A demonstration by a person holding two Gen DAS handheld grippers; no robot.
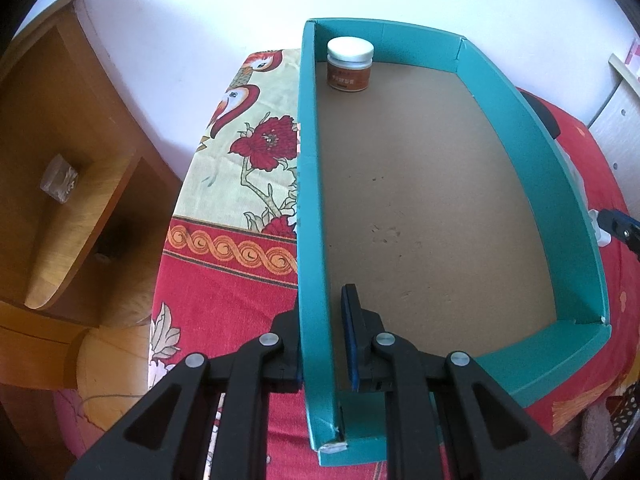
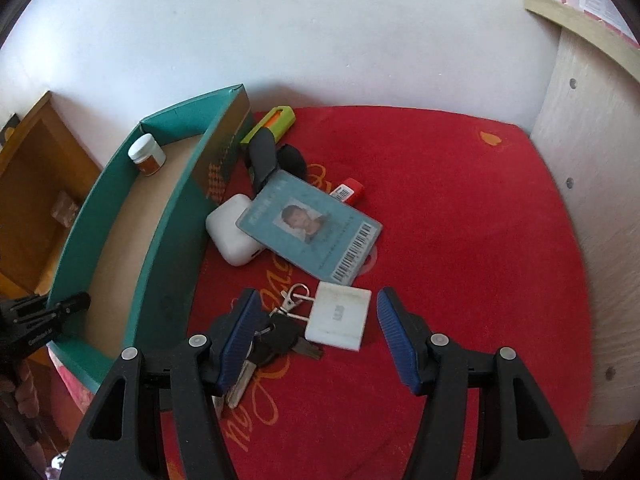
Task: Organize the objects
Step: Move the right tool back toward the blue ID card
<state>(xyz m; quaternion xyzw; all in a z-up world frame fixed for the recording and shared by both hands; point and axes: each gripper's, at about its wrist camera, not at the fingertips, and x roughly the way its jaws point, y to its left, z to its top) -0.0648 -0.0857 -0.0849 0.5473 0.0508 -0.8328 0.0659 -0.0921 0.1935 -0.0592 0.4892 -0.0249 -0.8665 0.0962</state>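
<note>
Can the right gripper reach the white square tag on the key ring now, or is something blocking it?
Probably yes. The right gripper is open, and the white square tag lies on the red cloth between its fingers with nothing on top. The keys beside it are attached and would likely come along.

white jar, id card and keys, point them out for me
white jar (image 1: 350, 65), left wrist view, on its brown label
id card (image 2: 310, 229), right wrist view, on the photo
keys (image 2: 280, 338), right wrist view, on the black key heads
</note>
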